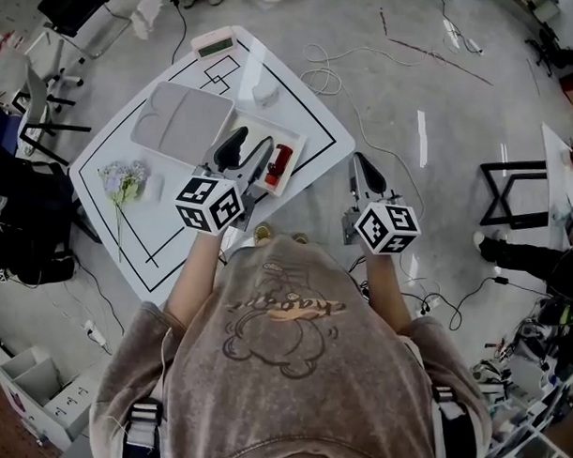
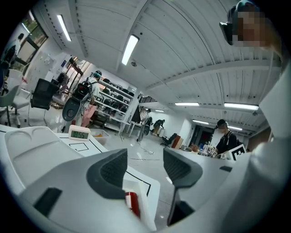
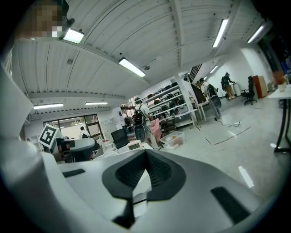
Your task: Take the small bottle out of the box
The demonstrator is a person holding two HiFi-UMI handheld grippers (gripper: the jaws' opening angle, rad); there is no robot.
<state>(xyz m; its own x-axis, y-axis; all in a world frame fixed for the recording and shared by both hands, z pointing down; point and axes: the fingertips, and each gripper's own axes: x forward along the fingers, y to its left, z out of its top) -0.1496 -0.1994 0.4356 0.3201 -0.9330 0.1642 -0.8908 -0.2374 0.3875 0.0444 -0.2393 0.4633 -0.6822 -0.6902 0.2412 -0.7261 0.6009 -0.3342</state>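
Observation:
A small red bottle (image 1: 280,163) lies in an open white box (image 1: 296,147) on the white table (image 1: 164,247). My left gripper (image 1: 245,154) hangs over the box's left half, jaws open, nothing pressed between them. In the left gripper view the gripper (image 2: 144,166) stands open, and the red bottle (image 2: 132,203) shows low between the dark pads (image 2: 109,173), inside the box (image 2: 146,200) and apart from them. My right gripper (image 1: 366,172) is off the table's right edge, over the floor, with its jaws together. The right gripper view shows that gripper (image 3: 144,169) shut on nothing.
A grey two-part tray (image 1: 182,124) lies left of the box. A white timer (image 1: 216,46) and a tall white container (image 1: 254,77) stand at the table's far corner. Artificial flowers (image 1: 122,182) lie at the left. Cables (image 1: 329,75) trail on the floor beyond.

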